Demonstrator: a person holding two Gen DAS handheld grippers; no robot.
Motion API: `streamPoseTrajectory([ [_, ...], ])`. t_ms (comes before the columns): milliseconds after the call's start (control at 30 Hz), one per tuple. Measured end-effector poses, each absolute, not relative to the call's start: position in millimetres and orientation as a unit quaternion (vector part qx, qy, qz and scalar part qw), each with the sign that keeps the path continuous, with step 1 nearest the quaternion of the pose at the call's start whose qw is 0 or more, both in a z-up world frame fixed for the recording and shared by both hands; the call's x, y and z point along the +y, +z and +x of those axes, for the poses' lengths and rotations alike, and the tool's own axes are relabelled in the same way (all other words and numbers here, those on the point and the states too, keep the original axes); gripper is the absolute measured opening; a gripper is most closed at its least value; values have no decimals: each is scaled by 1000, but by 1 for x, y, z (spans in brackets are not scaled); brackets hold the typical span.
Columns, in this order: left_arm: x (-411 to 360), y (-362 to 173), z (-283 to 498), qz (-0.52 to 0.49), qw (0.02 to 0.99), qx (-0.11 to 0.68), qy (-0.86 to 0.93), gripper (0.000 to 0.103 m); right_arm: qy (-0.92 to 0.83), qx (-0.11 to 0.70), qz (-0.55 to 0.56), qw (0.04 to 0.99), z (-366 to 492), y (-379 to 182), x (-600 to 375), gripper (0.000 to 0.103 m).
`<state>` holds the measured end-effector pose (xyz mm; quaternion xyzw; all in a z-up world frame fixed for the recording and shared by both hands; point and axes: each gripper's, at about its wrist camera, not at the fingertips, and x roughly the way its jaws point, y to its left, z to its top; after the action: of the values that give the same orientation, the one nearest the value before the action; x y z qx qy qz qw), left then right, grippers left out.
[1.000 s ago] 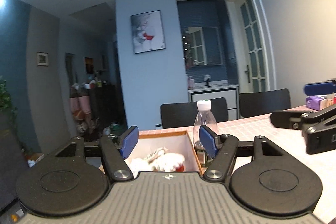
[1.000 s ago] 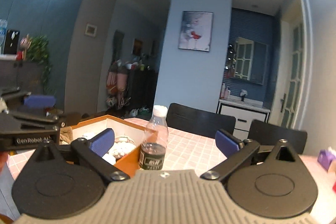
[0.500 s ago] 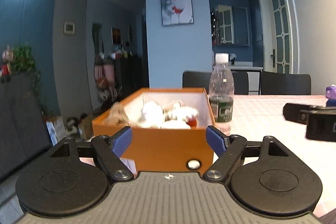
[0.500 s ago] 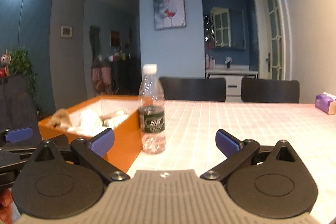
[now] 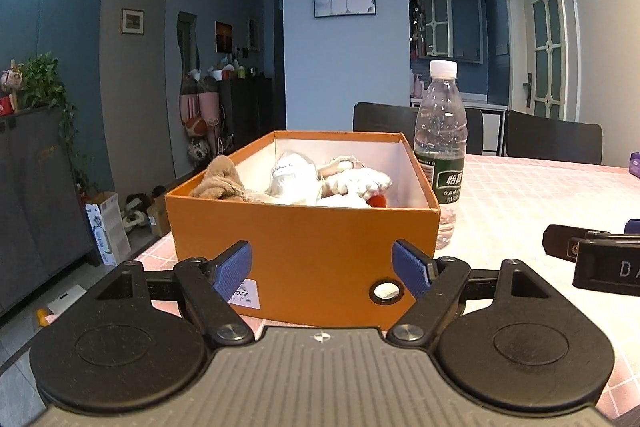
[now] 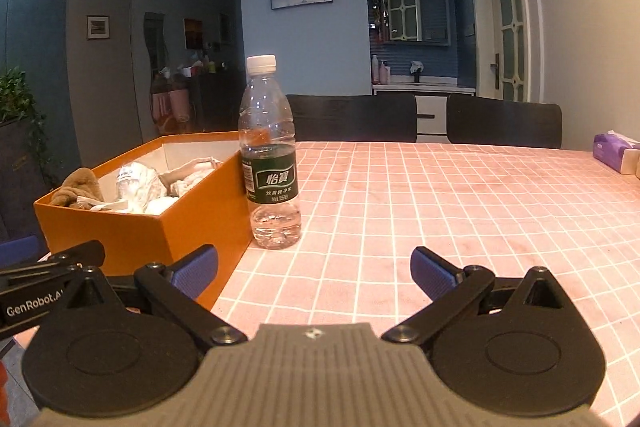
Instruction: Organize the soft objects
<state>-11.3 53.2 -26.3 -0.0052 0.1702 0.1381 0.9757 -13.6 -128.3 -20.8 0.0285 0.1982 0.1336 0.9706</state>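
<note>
Orange cardboard box (image 5: 304,247), open at the top and white inside, stands at the near left corner of a table covered in pink cloth with a white grid (image 6: 460,207). Soft objects lie inside the box: a brown plush piece (image 5: 219,183) draped against its left wall, white stuffed items (image 5: 296,179) heaped in its middle, and a small red item (image 5: 378,201) low beside its right wall. A white label and a round black-rimmed hole are visible on the box's near face.

Just beside the box's right wall stands a clear plastic water bottle (image 6: 270,155), upright, with white cap and dark green label; whether it touches the box cannot be told. A purple tissue pack (image 6: 616,151) lies well apart from the box, at the table's far right edge. Two dark chairs (image 6: 502,121) stand behind the table, beyond the box.

Left gripper (image 5: 322,269), blue-padded, faces the box's near face; its jaws have just been opening, stand spread wide and grip nothing. Right gripper (image 6: 314,269) hangs over bare cloth to the right of the box, jaws likewise wide apart and empty, pads clear of the bottle.
</note>
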Motion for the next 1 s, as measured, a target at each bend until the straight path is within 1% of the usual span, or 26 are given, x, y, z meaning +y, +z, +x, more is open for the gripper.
streamPoseTrajectory([
  [1000, 40, -21, -7, 9, 975, 179, 131, 93, 143, 199, 21, 969, -13, -22, -129, 100],
])
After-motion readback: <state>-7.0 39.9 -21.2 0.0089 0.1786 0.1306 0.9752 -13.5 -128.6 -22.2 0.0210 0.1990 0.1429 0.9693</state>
